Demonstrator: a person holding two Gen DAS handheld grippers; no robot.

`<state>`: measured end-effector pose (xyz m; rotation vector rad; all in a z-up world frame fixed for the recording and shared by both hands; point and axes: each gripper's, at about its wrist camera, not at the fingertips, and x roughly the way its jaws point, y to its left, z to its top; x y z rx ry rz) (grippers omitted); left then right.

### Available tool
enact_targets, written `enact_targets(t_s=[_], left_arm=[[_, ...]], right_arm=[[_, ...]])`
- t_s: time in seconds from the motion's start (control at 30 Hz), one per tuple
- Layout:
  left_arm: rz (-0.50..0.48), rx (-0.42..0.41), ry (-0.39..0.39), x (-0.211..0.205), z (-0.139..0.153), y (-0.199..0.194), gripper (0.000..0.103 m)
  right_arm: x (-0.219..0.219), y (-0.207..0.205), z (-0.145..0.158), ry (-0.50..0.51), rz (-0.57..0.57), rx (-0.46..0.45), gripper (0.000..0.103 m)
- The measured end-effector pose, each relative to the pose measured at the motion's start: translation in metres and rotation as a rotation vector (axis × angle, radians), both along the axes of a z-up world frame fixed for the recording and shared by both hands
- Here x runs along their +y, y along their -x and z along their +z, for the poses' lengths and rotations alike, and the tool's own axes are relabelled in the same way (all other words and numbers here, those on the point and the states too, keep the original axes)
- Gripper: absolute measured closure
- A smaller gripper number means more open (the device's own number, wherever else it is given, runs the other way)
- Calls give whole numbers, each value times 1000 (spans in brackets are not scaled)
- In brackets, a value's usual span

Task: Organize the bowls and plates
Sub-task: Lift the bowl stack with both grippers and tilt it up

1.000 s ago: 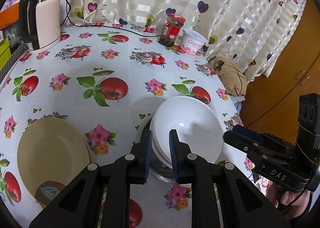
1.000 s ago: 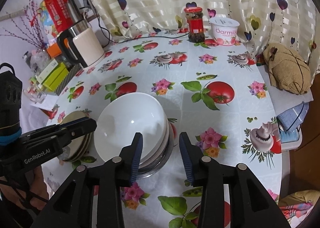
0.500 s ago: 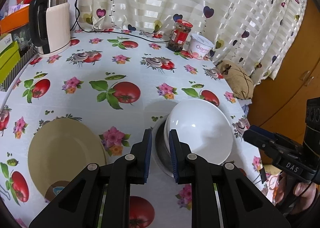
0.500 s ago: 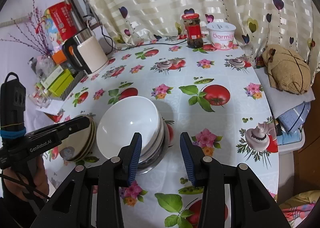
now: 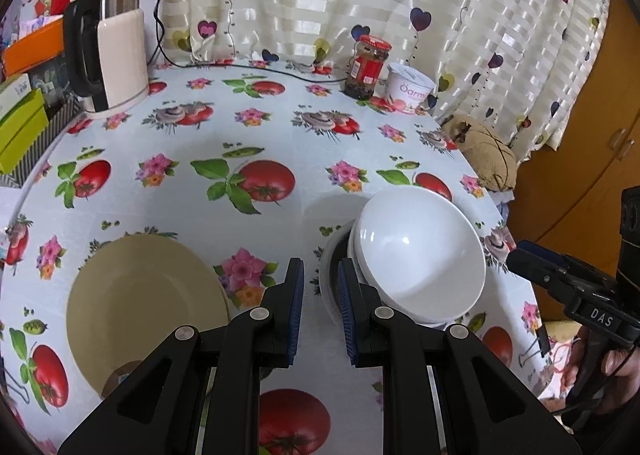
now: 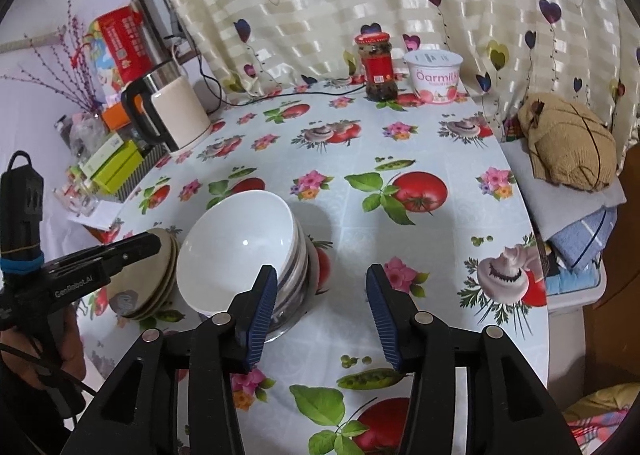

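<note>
Nothing is held by the left gripper (image 5: pixel 320 291), jaws narrowly apart beside the stacked white bowls (image 5: pixel 420 255); the right gripper (image 6: pixel 320 291) is opening, empty

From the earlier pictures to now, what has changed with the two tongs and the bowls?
The right tongs let go of the rim of the bowl stack and are opening, with nothing between them now. The left tongs have drawn back from the stack's rim to its left side, narrow and empty. The bowl stack, the tan plates and the kettle stayed in place.
</note>
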<state>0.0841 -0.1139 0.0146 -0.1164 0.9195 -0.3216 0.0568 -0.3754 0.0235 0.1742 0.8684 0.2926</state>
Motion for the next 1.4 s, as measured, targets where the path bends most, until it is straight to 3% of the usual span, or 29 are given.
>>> enact_targets(t_s=[0.23,0.57,1.0,1.4], left_arm=[[-4,17,4,-1,-4,2,85],[-9,55,62,7,-11,2,85],[-10,90,77,8,-18,-3,85],[0,118,99,11,-24,-9,85]], right_arm=[[-5,0,-2,-28,-8,4,51],[-11,-4,-16,-91,-27,98,51],[-7,-9,-26,-124,-12,135,51],[-7,-16,-36,-177,-10,172,71]])
